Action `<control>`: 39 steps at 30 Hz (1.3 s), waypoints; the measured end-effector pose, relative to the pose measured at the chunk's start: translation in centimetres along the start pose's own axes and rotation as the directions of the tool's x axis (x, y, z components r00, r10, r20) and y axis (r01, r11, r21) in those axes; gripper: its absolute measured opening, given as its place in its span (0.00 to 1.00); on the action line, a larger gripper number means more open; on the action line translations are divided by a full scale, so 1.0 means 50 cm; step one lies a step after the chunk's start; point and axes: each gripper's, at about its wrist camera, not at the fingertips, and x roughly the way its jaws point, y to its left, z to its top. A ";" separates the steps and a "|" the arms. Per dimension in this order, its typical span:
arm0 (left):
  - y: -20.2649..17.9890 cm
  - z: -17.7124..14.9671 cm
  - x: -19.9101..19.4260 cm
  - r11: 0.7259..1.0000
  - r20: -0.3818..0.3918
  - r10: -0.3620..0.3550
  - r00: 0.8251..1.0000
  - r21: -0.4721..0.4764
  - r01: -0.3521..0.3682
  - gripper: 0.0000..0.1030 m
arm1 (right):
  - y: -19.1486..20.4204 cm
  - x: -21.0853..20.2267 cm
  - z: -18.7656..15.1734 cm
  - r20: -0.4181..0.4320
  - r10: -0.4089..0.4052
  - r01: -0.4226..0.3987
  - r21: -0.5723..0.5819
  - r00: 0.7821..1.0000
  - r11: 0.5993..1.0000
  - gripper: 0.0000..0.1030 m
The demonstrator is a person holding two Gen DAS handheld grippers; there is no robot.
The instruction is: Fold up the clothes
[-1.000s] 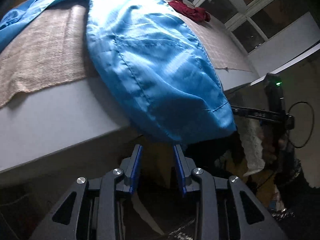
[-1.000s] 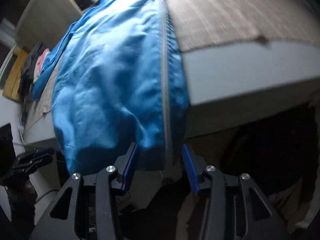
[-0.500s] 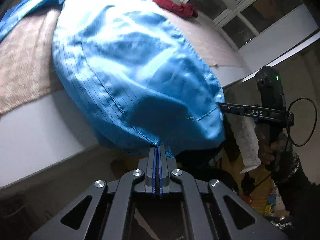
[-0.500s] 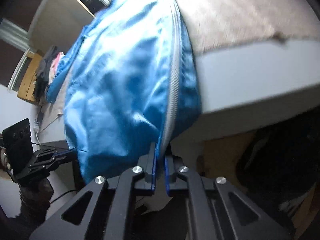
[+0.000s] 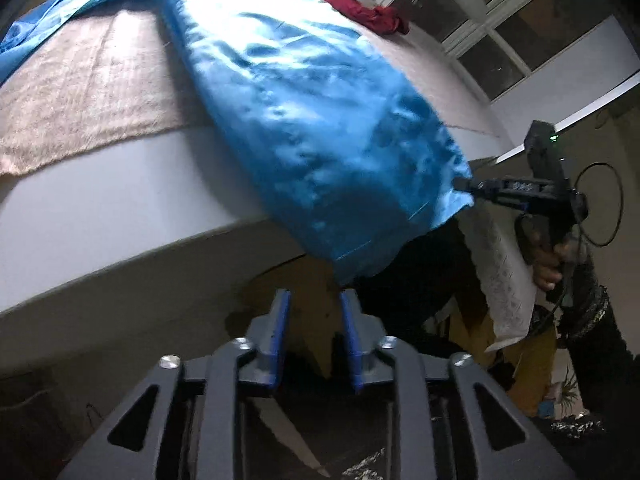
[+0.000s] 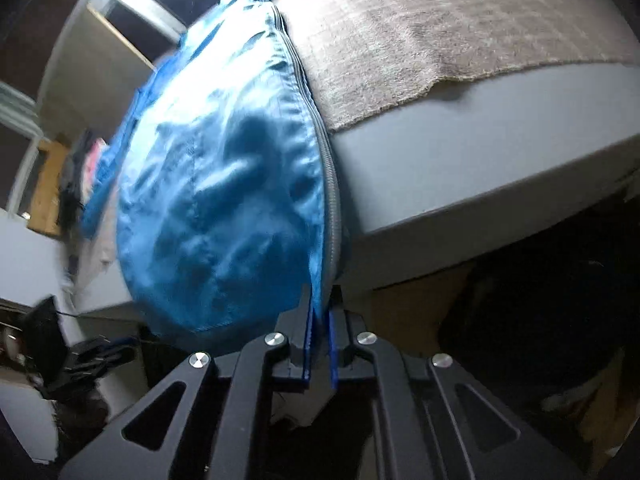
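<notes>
2 grippers here. Left gripper (image 5: pixel 314 300) at bottom centre of its view is opening, pads clear of the blue jacket (image 5: pixel 312 120) hem hanging off the table (image 5: pixel 100 208) edge. Right gripper (image 6: pixel 319 312) is opening too but pinches the hem by the zipper (image 6: pixel 332 184). Red garment (image 5: pixel 366 10) sits upper right.

A room in a home after dark. A beige blanket (image 5: pixel 92 92) covers a wide table (image 5: pixel 120 208), clothes (image 6: pixel 90 160) crowd wooden shelves, and large windows (image 5: pixel 496 56) show night.
</notes>
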 end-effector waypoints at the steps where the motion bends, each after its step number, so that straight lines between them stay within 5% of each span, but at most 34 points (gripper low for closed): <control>1: -0.002 0.002 -0.001 1.000 0.004 0.012 1.000 0.010 -0.012 0.30 | 0.005 -0.004 0.001 0.005 -0.073 0.073 -0.006 0.997 0.997 0.12; 4: -0.009 0.004 -0.004 0.998 0.023 0.043 0.999 0.034 -0.044 0.30 | 0.052 -0.053 -0.014 0.106 -0.221 0.228 -0.064 0.970 0.971 0.15; 7: 0.008 -0.008 -0.016 0.997 0.039 0.074 0.996 0.011 -0.075 0.30 | 0.157 -0.090 -0.039 0.166 -0.177 0.210 -0.205 0.970 0.956 0.24; 9: 0.031 -0.023 -0.031 0.997 0.054 0.072 0.996 -0.037 -0.070 0.30 | 0.240 -0.085 -0.058 0.156 -0.088 0.136 -0.332 0.984 0.933 0.47; 11: 0.051 -0.038 -0.042 0.994 0.067 0.075 0.995 -0.082 -0.070 0.30 | 0.341 -0.046 -0.073 0.148 -0.026 0.094 -0.471 0.989 0.877 0.49; 14: 0.067 -0.062 -0.057 0.987 0.094 0.082 0.992 -0.146 -0.068 0.30 | 0.478 0.012 -0.110 0.200 -0.022 0.148 -0.643 0.980 0.751 0.49; 19: 0.073 -0.095 -0.090 0.979 0.148 0.118 0.982 -0.183 -0.090 0.30 | 0.612 0.090 -0.023 0.219 -0.059 0.183 -0.608 0.974 0.773 0.49; 25: 0.079 -0.126 -0.102 0.979 0.187 0.106 0.977 -0.192 -0.069 0.30 | 0.625 0.175 0.001 0.084 -0.240 0.235 -0.655 0.967 0.718 0.49; 27: 0.084 -0.124 -0.101 0.979 0.203 0.081 0.976 -0.198 -0.040 0.30 | 0.610 0.191 0.016 -0.014 -0.229 0.166 -0.649 0.973 0.743 0.43; 28: 0.087 -0.120 -0.099 0.980 0.209 0.070 0.975 -0.196 -0.028 0.30 | 0.600 0.197 0.027 -0.057 -0.219 0.133 -0.640 0.974 0.757 0.35; 29: 0.089 -0.116 -0.098 0.981 0.213 0.062 0.975 -0.191 -0.021 0.30 | 0.591 0.200 0.040 -0.086 -0.209 0.109 -0.630 0.974 0.769 0.17; 31: 0.086 -0.101 -0.085 0.985 0.216 0.043 0.975 -0.172 -0.005 0.30 | 0.576 0.196 0.066 -0.133 -0.180 0.061 -0.618 0.975 0.784 0.07; 39: 0.038 -0.013 -0.030 0.999 0.184 -0.022 0.983 -0.038 0.029 0.30 | 0.535 0.118 0.145 -0.177 -0.081 -0.038 -0.584 0.981 0.811 0.03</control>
